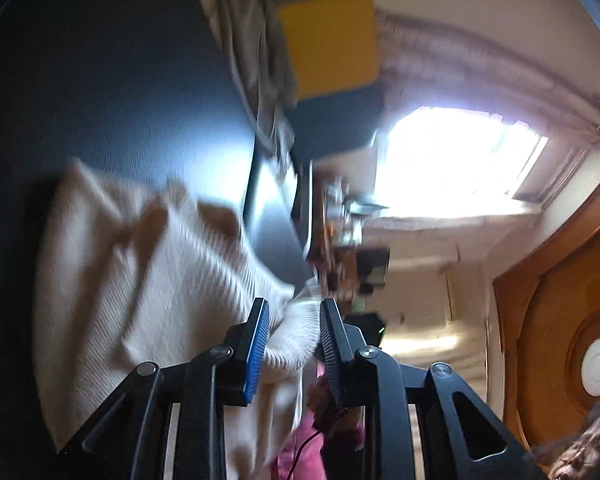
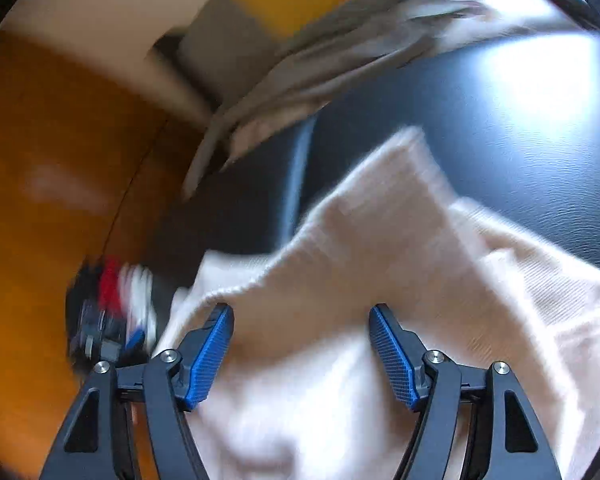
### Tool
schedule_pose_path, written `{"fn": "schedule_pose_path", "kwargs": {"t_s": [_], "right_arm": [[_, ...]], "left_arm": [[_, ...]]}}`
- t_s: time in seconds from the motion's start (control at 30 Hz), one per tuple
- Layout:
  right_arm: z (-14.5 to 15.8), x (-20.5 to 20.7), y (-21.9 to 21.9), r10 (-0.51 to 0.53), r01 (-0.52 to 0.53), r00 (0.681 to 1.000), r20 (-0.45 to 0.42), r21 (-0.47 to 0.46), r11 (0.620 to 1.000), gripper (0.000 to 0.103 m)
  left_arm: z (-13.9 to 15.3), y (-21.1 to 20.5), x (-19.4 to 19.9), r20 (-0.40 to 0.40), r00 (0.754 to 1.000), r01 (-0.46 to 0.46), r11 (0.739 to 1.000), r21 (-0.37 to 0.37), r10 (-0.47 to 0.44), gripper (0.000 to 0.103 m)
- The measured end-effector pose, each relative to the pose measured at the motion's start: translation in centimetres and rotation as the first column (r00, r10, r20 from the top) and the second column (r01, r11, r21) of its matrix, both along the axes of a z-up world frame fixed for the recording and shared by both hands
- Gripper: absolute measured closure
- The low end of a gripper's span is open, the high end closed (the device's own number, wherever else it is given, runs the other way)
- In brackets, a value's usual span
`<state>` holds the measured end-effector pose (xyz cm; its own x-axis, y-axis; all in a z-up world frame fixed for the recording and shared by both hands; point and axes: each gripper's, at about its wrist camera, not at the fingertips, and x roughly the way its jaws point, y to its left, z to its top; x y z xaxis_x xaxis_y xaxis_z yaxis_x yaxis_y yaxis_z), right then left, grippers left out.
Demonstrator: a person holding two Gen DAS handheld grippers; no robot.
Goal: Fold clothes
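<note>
Cream ribbed sweater (image 1: 148, 280) is sprawling rumpled on the dark counter (image 1: 112, 92); left gripper (image 1: 294, 334) is pinching just its hem while right gripper (image 2: 302, 344) is hovering wide open, so that thin bite might slip.

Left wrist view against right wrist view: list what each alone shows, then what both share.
Only the left wrist view shows the bright window, the round ceiling lamp and the left gripper closed on a bunched ribbed edge. Only the right wrist view shows the open right gripper and orange floor. Both share the cream knit garment, dark surface, grey clothes and yellow panel.
</note>
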<state>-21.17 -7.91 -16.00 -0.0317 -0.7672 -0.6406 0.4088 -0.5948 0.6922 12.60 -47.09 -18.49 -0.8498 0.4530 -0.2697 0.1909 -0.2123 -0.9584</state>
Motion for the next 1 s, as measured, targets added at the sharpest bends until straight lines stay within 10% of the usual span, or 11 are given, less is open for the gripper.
{"fn": "schedule_pose_path", "kwargs": {"t_s": [0.13,0.33,0.63,0.87,1.0], "right_arm": [[-1.7,-2.6,2.8,-0.166,0.170,0.982,0.094,-0.034,0.985,0.033],[-0.1,-0.6,5.0,-0.128,0.130,0.991,0.030,-0.070,0.989,0.028],[1.0,3.1,7.0,-0.104,0.103,0.994,-0.021,-0.071,0.992,0.024],[0.6,5.0,8.2,-0.084,0.081,0.995,-0.047,-0.061,0.995,0.020],[0.4,5.4,8.4,-0.088,0.085,0.995,-0.055,-0.062,0.994,0.020]], "left_arm": [[0.4,-1.7,2.9,0.108,0.991,-0.056,0.985,-0.161,0.074,0.076],[-0.2,-0.8,4.5,0.244,0.970,0.063,0.940,-0.334,0.021,0.076],[0.4,2.5,-0.4,0.335,0.938,0.265,0.806,-0.529,-0.089,0.074],[0.6,2.3,-1.6,0.338,0.931,0.305,0.809,-0.503,-0.141,0.078],[2.2,2.6,-1.2,0.243,0.958,0.248,0.860,-0.447,-0.150,0.099]]}}
